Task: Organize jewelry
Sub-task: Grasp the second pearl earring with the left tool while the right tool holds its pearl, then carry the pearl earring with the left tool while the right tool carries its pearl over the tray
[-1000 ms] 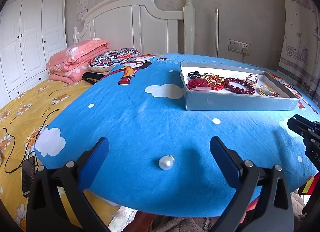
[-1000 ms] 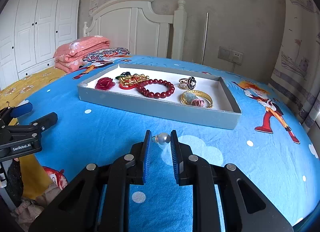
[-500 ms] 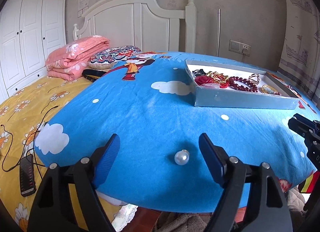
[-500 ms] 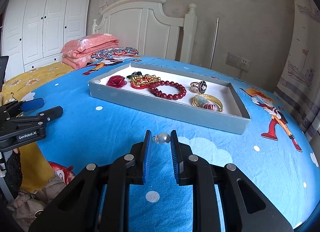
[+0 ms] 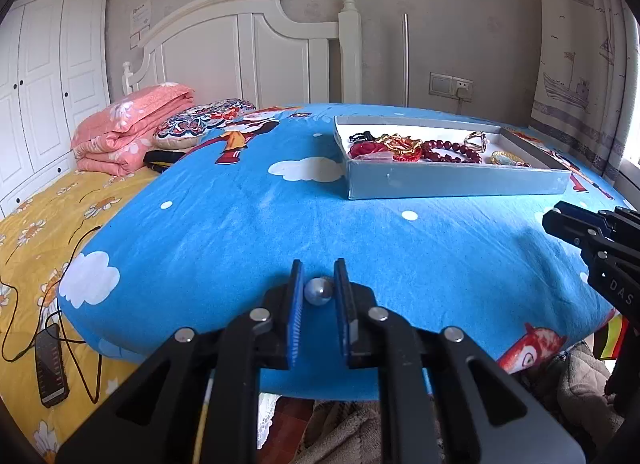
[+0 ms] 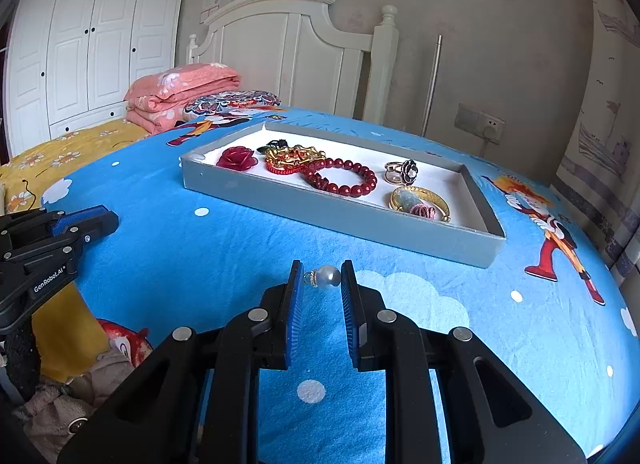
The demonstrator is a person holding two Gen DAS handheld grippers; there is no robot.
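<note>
I count 2 pearl earrings here, one per hand. My left gripper [image 5: 319,284] has its jaws closing on the left pearl earring [image 5: 319,291], which sits between the blue pads right at the near edge of the blue sheet [image 5: 240,224]; both pads look pressed against it. My right gripper [image 6: 322,284] is pinching the right pearl earring [image 6: 328,277] between its jaws, the little metal cap pointing toward the left pad, and the pearl is held just above the sheet.

Beyond it sits 1 grey tray [image 6: 320,208], shallow, with a white floor. Inside I count 1 red rose piece [image 6: 237,158], 1 red-and-gold bracelet bundle [image 6: 294,158], 1 dark red bead bracelet [image 6: 344,178], 1 ring with a black flower [image 6: 402,172] and 1 gold bangle [image 6: 420,200] with a pink knot on it. A small dark item lies behind the gold bundle; I cannot tell what it is.

The tray's white floor is bare along the far wall and in the far right corner. Between my right jaws and the tray's near wall the sheet is open. From the left wrist view the sheet is open from the left jaws up to the tray's near left corner. The sheet's edge drops off just below the left jaws. On the yellow bedding [image 5: 36,232] to the left lie 1 dark phone [image 5: 50,364] with its cable, 1 folded pink quilt [image 5: 128,132] and 1 patterned pillow [image 5: 200,122].
</note>
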